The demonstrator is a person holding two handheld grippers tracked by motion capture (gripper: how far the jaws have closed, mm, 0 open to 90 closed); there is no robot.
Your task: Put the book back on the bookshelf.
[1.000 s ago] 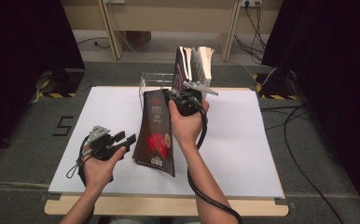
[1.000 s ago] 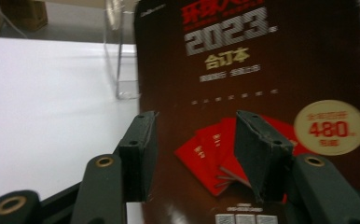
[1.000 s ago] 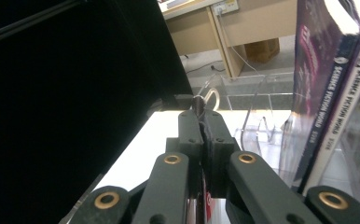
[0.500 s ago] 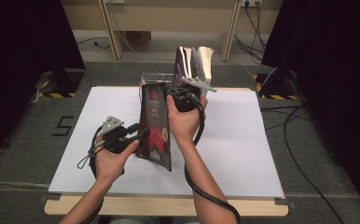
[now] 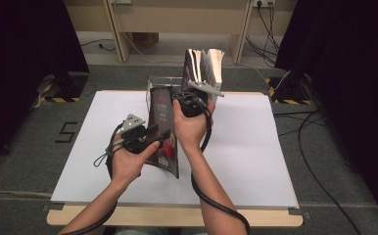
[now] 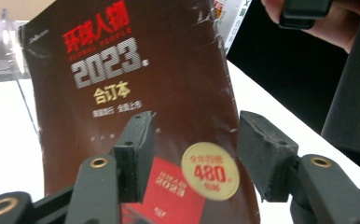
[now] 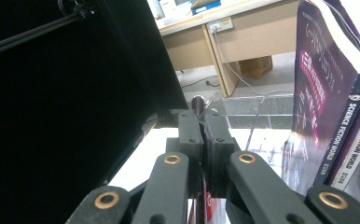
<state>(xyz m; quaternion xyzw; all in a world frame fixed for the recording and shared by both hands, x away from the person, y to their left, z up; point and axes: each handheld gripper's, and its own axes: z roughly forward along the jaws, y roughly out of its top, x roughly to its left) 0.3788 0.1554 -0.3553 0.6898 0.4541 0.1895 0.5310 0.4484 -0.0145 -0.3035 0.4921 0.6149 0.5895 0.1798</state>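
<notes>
Brown magazine (image 6: pixel 136 93) cover; right gripper (image 7: pixel 203 140) pinches edge.

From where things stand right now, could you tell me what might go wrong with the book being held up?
1. The right claw pinches the dark red book at its top edge alone, so the floppy cover could bend or slip out.
2. The left claw is open around the cover, not yet closed; closing on it carelessly could crease it.
3. The upright books stand just behind; swinging the held book back could topple them.
</notes>
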